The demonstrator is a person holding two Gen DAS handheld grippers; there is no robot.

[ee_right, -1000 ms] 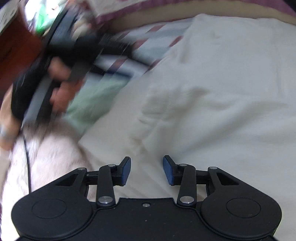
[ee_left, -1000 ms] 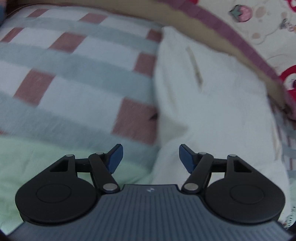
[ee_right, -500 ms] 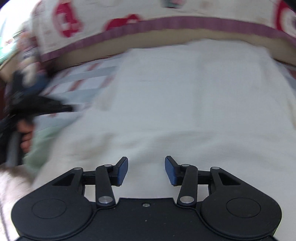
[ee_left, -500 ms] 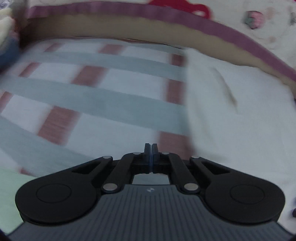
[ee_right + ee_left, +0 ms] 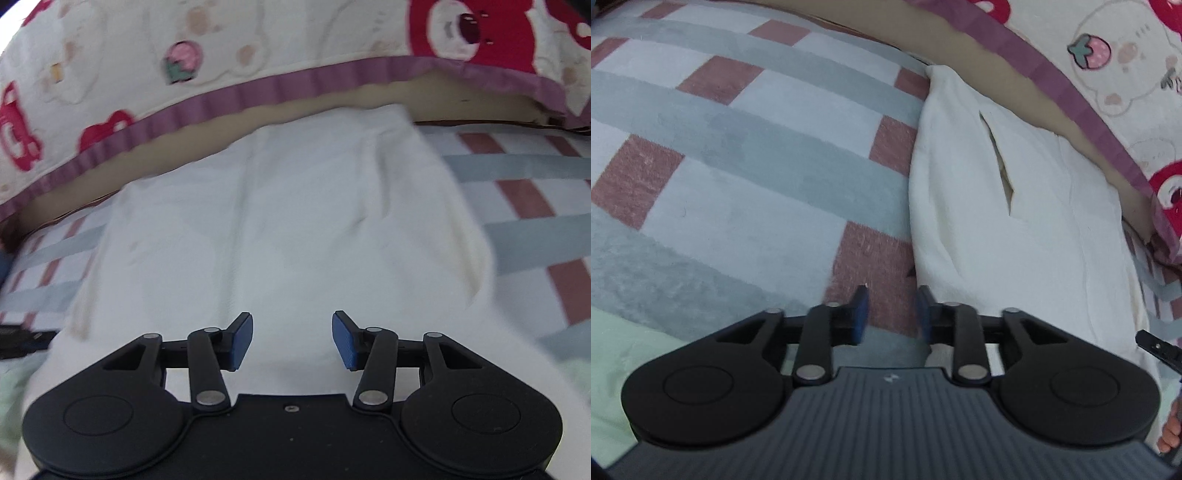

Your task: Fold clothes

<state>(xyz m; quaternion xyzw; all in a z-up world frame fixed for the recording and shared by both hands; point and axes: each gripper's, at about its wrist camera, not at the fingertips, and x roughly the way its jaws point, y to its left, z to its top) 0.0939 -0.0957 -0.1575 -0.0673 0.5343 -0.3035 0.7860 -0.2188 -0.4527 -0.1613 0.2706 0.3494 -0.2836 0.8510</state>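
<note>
Left wrist view: left gripper (image 5: 891,314) has jaws partly apart, nothing between them, hovering over the checked blanket (image 5: 746,155) just beside the left edge of the white garment (image 5: 1015,221). Garment lies flat on the blanket, long side running away from cam, far end up against the cartoon-print quilt (image 5: 1108,74). Slit/pocket opening (image 5: 999,155) visible in upper layer.

Right wrist view (some motion blur): right gripper (image 5: 292,339) wide apart, empty, directly above garment's (image 5: 280,236) near portion. Quilt (image 5: 184,55) overhangs far edge.

Judgement: looks like pre-grasp, both sides lining up on near hem/edge for next fold; fold not yet started.

Risks:
- L gripper sits over blanket, not cloth; closing here likely pinches blanket pile instead of garment edge.
- Grabbing top layer only near the slit → layers separate, fold goes skewed.
- R grasp mid-panel rather than at edge/corner → bunching.
- Far end under/against quilt may drag when lifted.
</note>
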